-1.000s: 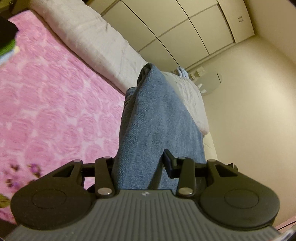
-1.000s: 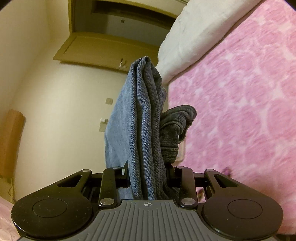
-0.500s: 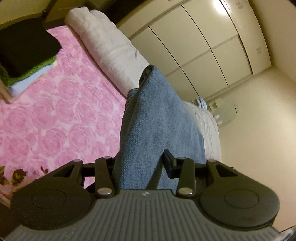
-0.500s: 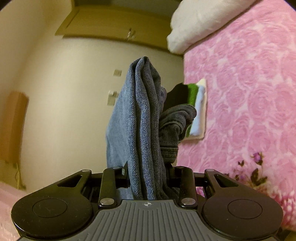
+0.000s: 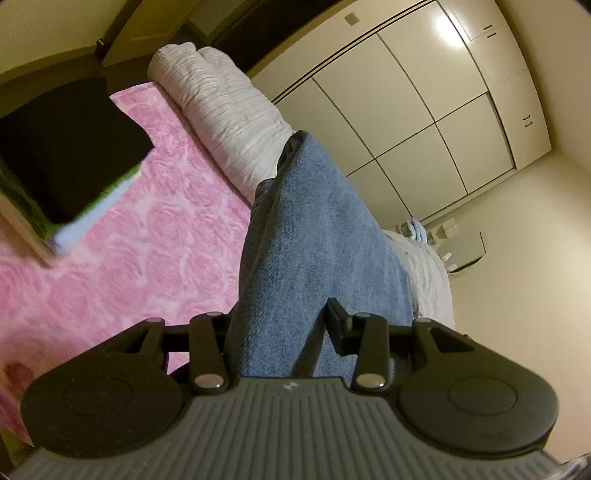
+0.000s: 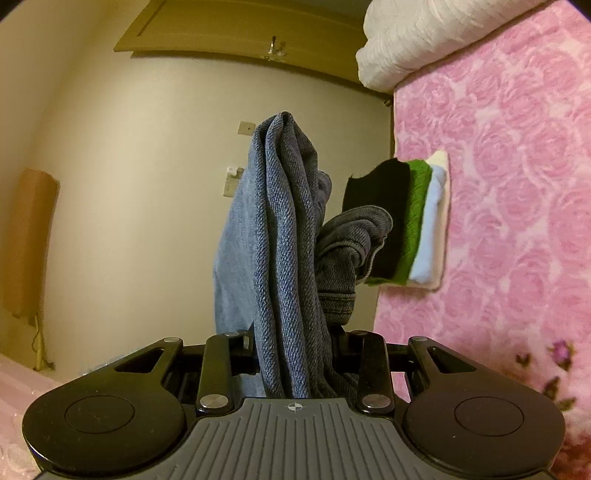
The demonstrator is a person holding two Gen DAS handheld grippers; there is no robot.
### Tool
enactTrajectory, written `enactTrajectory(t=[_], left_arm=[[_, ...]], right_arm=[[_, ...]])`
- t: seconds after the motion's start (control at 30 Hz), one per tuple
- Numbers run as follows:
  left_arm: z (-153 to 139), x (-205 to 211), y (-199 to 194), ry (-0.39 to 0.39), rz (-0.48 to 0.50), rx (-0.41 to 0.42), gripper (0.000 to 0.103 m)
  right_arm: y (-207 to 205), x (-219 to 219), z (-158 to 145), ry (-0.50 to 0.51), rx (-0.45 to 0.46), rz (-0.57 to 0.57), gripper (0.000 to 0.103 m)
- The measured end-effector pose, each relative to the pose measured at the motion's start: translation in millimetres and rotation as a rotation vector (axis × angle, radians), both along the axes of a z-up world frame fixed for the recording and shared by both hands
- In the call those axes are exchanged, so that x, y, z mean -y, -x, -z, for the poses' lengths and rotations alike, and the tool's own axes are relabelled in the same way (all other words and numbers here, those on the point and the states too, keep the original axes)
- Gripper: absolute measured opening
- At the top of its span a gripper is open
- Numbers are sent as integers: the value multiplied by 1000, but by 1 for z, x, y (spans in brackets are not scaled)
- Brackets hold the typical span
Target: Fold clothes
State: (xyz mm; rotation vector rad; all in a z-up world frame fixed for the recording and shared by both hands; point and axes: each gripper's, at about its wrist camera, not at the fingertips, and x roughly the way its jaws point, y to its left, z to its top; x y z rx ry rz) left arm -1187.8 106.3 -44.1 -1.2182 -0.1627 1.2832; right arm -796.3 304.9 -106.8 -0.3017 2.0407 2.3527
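Note:
Folded blue jeans (image 5: 314, 240) are held up off the bed between both grippers. My left gripper (image 5: 280, 332) is shut on one end of the denim, which fills its jaws and hides the fingertips. In the right wrist view the jeans (image 6: 288, 240) stand as a thick bundle of layers, with a seamed edge curling out to the right. My right gripper (image 6: 295, 354) is shut on that bundle. A stack of folded clothes (image 5: 66, 158), black on top, then green and light blue, lies on the pink bedspread (image 5: 147, 251); the same stack (image 6: 402, 221) appears just right of the jeans.
A rolled white duvet (image 5: 229, 122) lies along the bed's far edge, next to cream wardrobe doors (image 5: 424, 110). The duvet (image 6: 424, 40) shows again at the top right, with a wooden door (image 6: 236, 33) and a beige wall (image 6: 129, 184) beyond the bed. The rose-patterned bedspread (image 6: 517, 184) spreads around the stack.
Both grippers have swung sideways across the bed with the jeans still held. The folded stack has come into view and grown larger in both cameras.

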Motion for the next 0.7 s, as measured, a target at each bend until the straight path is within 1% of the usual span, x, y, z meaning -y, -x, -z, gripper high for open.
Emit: enactTrajectory(t=[0.13,0.27,0.33,0.5,0.6,0.7], left_arm=[[20,-20,68,52,50,13,37],[40,-43,146,126,117,21,37],[47,-54,178,147,149,19,37],[65,-88,254,174,223,5,37],[75,-111,285,172,244,2,37],[87,-135,313,168,256,7,37]], right_arm=[[53,7,16,46,13,48,32],[116,17,37,137,40,115,32],[148,21,44,166,46,144,32],[218,19,65,232,43,213,32],[254,7,72,240,48,244,32],[284,-14,79,236,56,262,32]])
